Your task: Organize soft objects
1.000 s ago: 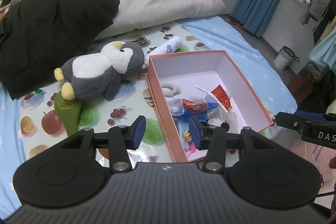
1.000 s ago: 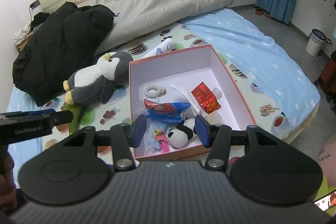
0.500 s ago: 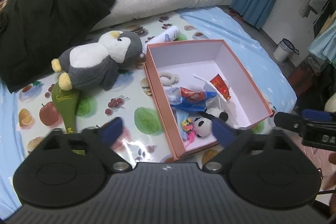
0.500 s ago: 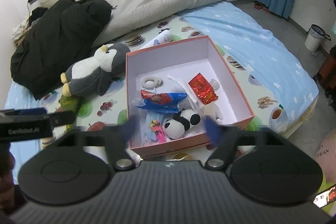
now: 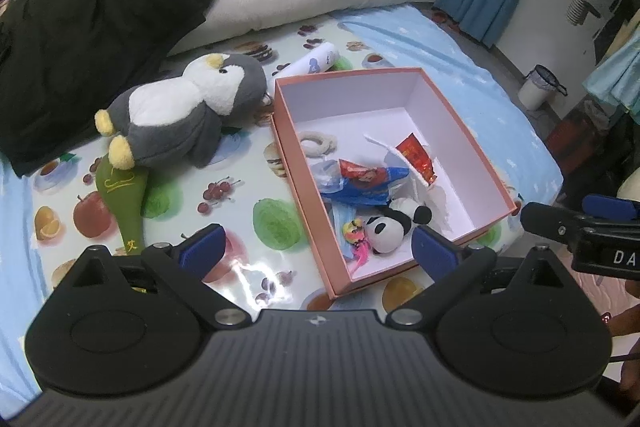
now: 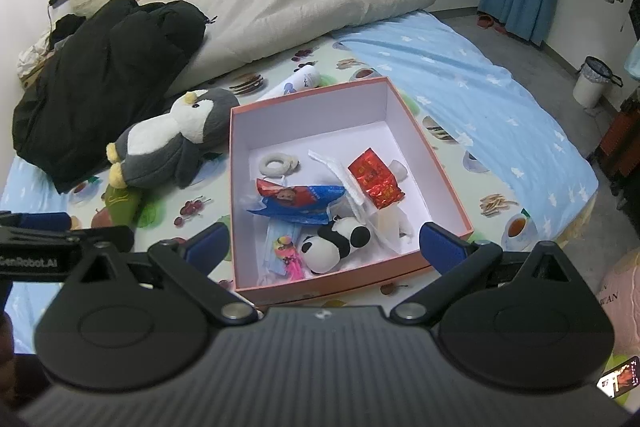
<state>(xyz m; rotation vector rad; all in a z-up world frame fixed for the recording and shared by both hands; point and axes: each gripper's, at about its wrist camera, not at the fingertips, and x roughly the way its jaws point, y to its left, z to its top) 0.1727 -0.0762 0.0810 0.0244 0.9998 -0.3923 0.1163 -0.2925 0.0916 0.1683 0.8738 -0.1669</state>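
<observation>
Both grippers' jaws had just been opening since the earlier frame: left gripper (image 5: 316, 247) & right gripper (image 6: 326, 247) stood spread wide, nothing btwn them. Penguin plush (image 5: 180, 111) lay on fruit-print mat (image 5: 240, 203), just left of pink box (image 6: 444, 179); panda plush (image 6: 332, 247) inside box.

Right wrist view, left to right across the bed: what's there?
Black jacket → penguin plush → white ring → red packet → blue sheet
</observation>
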